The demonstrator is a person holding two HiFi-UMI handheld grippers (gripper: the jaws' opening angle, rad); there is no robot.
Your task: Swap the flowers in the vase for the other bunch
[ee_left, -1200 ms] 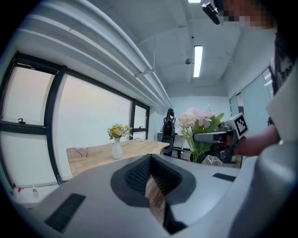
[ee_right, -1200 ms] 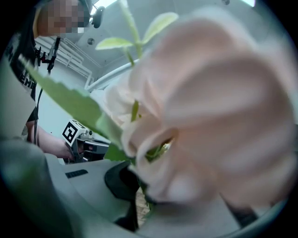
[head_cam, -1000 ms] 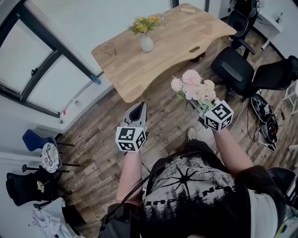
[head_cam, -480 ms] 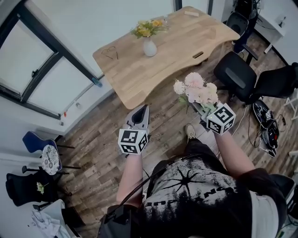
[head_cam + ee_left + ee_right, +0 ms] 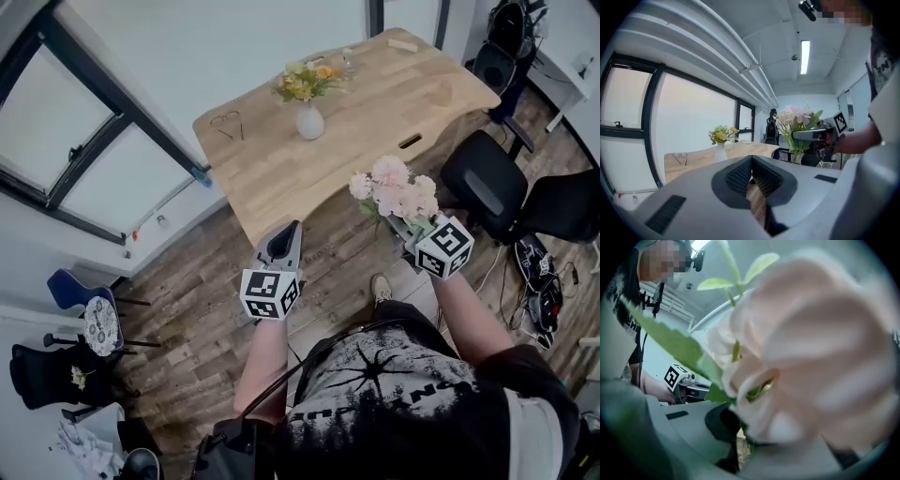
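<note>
- Pink bunch (image 5: 394, 192) clamped by stems in right gripper (image 5: 411, 225), now nearer wooden table (image 5: 272, 169) than a second ago.
- Left gripper (image 5: 283, 242) clenched tight, empty.
- Yellow flowers (image 5: 305, 82) not yet out of white vase (image 5: 309, 122), well ahead on table.
- Black chair (image 5: 487, 183) beside table's near corner; glasses (image 5: 225, 122) by vase.
</note>
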